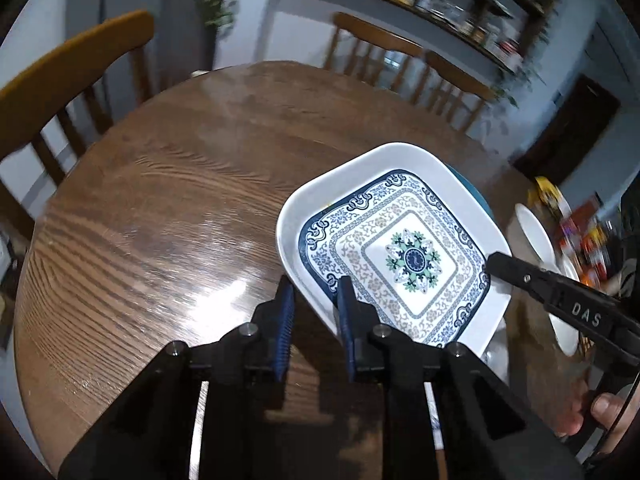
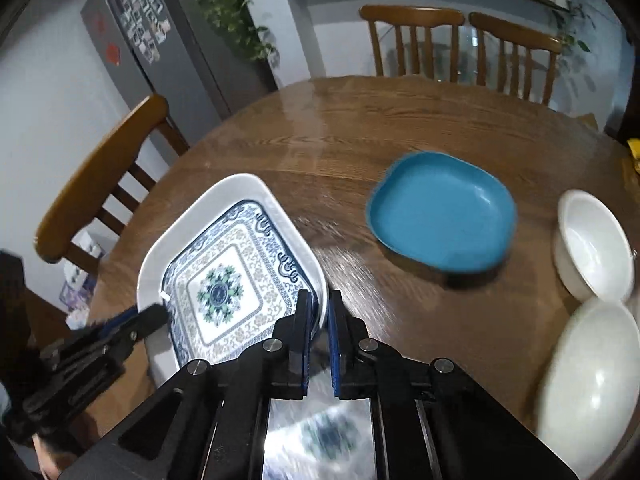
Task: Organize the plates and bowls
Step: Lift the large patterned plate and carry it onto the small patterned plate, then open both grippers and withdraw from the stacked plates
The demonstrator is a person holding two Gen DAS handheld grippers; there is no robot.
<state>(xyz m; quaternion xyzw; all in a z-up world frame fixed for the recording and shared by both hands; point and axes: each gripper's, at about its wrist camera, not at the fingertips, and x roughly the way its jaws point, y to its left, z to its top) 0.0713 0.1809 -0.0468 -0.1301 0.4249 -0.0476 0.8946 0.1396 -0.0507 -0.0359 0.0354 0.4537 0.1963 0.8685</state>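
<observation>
A square white plate with a blue floral pattern (image 1: 400,248) is held tilted above the round wooden table (image 1: 160,208); it also shows in the right wrist view (image 2: 224,276). My left gripper (image 1: 314,300) has its jaws around the plate's near edge, shut on it. My right gripper (image 2: 318,312) is shut on the opposite edge and shows in the left wrist view (image 1: 504,264). A blue square plate (image 2: 440,220) lies on the table to the right. Two white bowls (image 2: 592,244) (image 2: 588,380) stand at the right edge.
Wooden chairs (image 2: 456,40) (image 2: 96,184) stand around the table. A grey fridge (image 2: 160,40) and a plant are behind on the left. Shelves with jars (image 1: 440,0) run along the back wall. Colourful packets (image 1: 580,232) lie at the table's right.
</observation>
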